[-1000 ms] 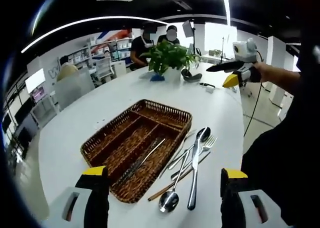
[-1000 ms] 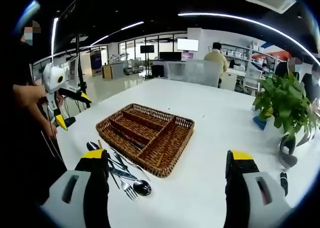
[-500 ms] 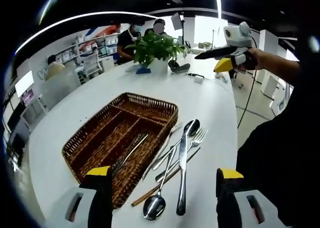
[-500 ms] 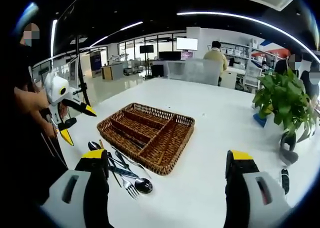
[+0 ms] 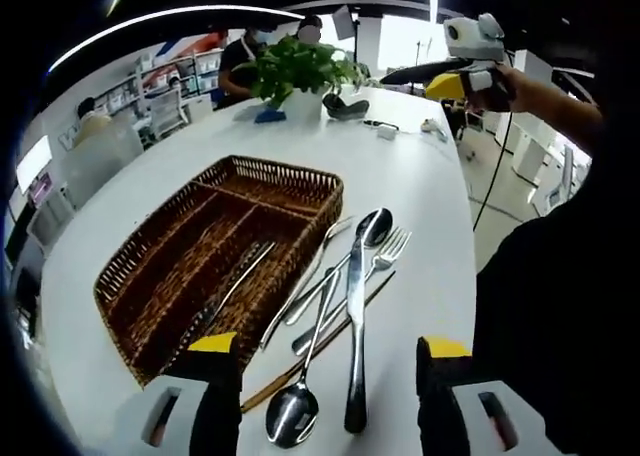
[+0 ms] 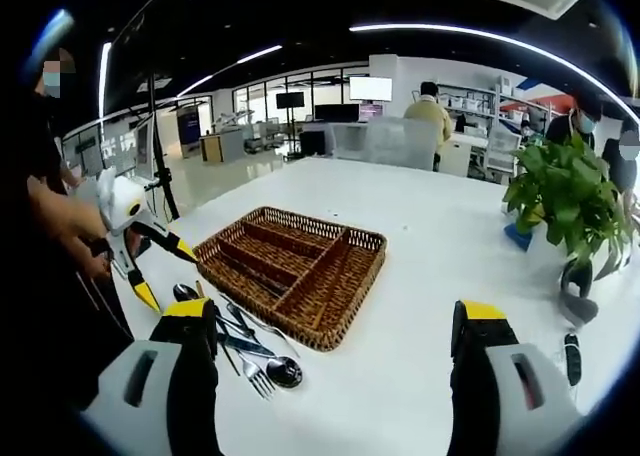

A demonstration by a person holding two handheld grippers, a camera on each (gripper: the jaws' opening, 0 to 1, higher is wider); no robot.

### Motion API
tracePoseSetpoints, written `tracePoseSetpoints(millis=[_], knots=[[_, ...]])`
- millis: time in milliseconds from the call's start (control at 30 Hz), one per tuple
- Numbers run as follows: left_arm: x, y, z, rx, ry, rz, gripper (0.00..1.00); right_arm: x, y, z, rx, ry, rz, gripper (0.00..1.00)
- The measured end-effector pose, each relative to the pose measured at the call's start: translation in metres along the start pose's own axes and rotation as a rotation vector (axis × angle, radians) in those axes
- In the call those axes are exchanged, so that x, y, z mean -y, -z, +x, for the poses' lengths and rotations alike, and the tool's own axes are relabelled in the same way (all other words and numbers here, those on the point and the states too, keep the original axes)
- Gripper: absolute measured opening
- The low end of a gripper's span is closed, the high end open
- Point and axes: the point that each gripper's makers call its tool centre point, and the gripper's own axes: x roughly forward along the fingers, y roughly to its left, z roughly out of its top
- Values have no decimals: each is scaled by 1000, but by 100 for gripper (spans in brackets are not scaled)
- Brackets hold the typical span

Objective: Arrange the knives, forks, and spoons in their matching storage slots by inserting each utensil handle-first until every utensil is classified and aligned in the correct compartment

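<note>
A wicker cutlery tray (image 5: 290,181) with long lengthwise compartments sits on the white tabletop (image 5: 400,176). In the left gripper view one knife (image 5: 232,291) lies inside the compartment nearest the loose cutlery; the other compartments look bare as far as the weave lets one tell.

Just beside the tray's near long side lies a heap of utensils (image 5: 335,306) on the tabletop: a table knife (image 5: 353,326), a spoon with its bowl toward the camera (image 5: 292,414), a second spoon with its bowl at the far end (image 5: 375,226), a fork (image 5: 392,248), and a brown chopstick-like stick (image 5: 300,361), all overlapping.

The left tool (image 5: 328,416) is spread wide, empty, its yellow-tipped jaws flanking the near end of the heap without touching it. The right tool (image 6: 335,376) is also spread wide and empty, with the tray ahead and the heap (image 6: 240,341) by its left jaw.

The right gripper view shows the left tool (image 6: 135,246) from the side, held in a hand above the tabletop edge near the heap. The left gripper view shows the right tool (image 5: 455,71) far off, beyond a potted plant (image 5: 300,66).
</note>
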Motion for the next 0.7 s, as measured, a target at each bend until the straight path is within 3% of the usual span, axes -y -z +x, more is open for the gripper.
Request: tracePoseSetpoints(millis=[100,200,300,367,500,700], knots=[[4,11,18,-15,10,-13,71,0,-1,2,2,-1,3,99],[13,27,35,-66,27,46,66,-1,-1,3,1,-4,0,99],[20,34,44,-79,59,30,63,-1,-3,3,4,-5,0,99],[27,34,47,-74,86,13,61,-1,-2,3,3,-2,1,99],[28,40,52,-96,96,6,50,0,0,2,-1,1,5,99],[28,40,55,-86,105,1,43,-3,2,4,-6,-4,7,99]])
